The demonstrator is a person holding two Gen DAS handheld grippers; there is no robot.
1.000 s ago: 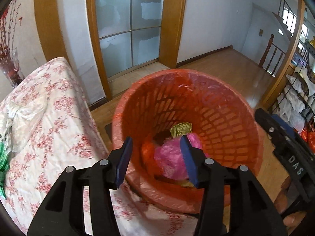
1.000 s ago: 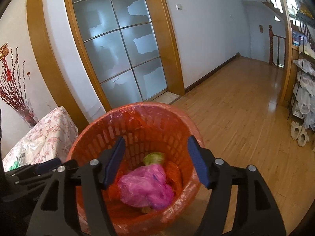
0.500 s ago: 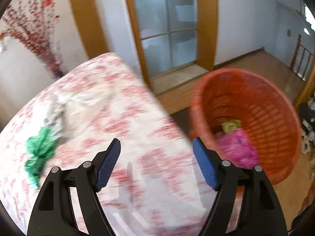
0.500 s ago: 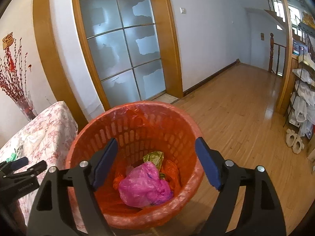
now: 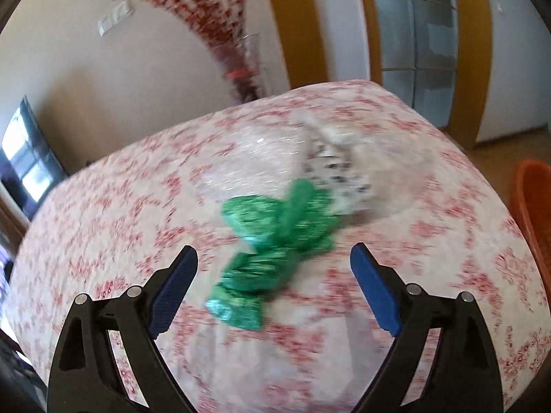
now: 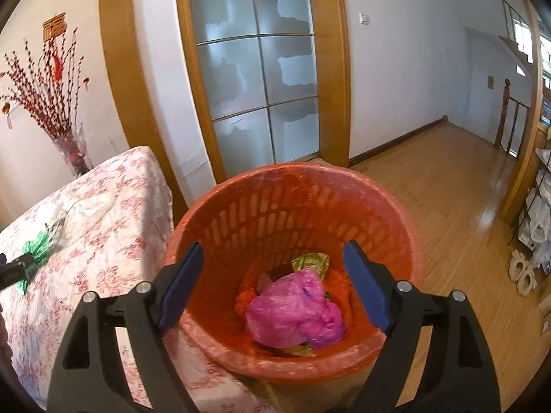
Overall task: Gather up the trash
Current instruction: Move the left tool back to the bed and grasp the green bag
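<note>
A crumpled green plastic bag (image 5: 275, 237) lies on the floral-clothed table (image 5: 103, 213). My left gripper (image 5: 272, 251) hovers just before it, jaws opening wide, the bag lying beyond and partly between the fingertips, untouched. Behind the green bag lie a clear plastic bag (image 5: 261, 158) and a crumpled white one (image 5: 347, 158). My right gripper (image 6: 273, 247) stands open over the orange basket (image 6: 296, 172), with nothing between its pads. In the basket are a pink bag (image 6: 292, 309) and a yellow-green wrapper (image 6: 311, 263). The right wrist view shows the green bag (image 6: 38, 244) at the far left.
The basket stands against the table's (image 6: 113, 241) right side on a wooden floor (image 6: 447, 189). A vase of red branches (image 6: 72, 144) sits at the table's far corner. A frosted glass door (image 6: 258, 69) is behind, and slippers (image 6: 520, 272) lie at the right.
My left gripper has swung left from over the basket to the table, its jaws widening, and now faces the green bag. The right gripper's jaws widened and it drew back a little from the basket.
</note>
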